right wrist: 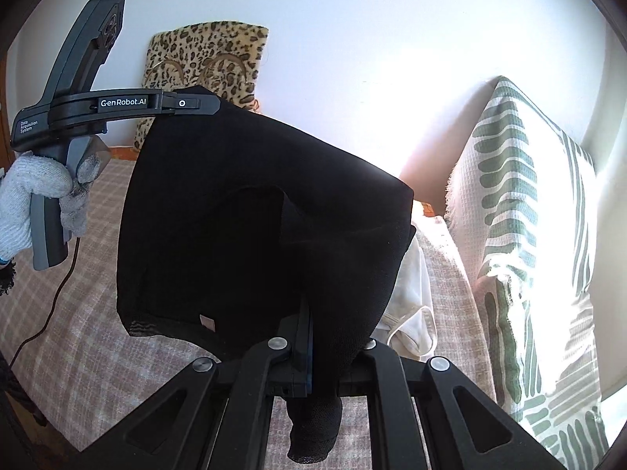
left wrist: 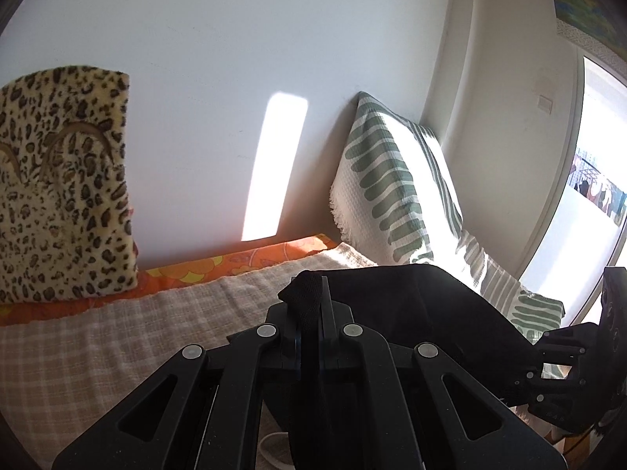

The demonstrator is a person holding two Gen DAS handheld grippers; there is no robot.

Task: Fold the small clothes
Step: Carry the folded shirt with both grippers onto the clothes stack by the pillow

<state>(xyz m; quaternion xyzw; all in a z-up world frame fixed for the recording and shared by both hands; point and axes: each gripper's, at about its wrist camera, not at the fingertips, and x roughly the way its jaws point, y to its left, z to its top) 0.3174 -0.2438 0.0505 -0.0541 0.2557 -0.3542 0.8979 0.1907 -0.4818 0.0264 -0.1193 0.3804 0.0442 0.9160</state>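
A small black garment (right wrist: 243,219) hangs in the air between my two grippers, above a checked blanket (right wrist: 86,337). My left gripper (left wrist: 313,313) is shut on one corner of it (left wrist: 411,305), with a black tab poking up between the fingers. It also shows from the side in the right wrist view (right wrist: 196,103), held by a gloved hand. My right gripper (right wrist: 313,344) is shut on the opposite corner, and a black end hangs below its jaws. The right gripper shows at the right edge of the left wrist view (left wrist: 525,376).
A leopard-print cushion (left wrist: 58,196) leans on the white wall at the left. A green-and-white striped cushion (right wrist: 529,235) stands at the right. A white garment (right wrist: 411,305) lies on the blanket behind the black one. An orange flowered sheet (left wrist: 235,262) edges the blanket.
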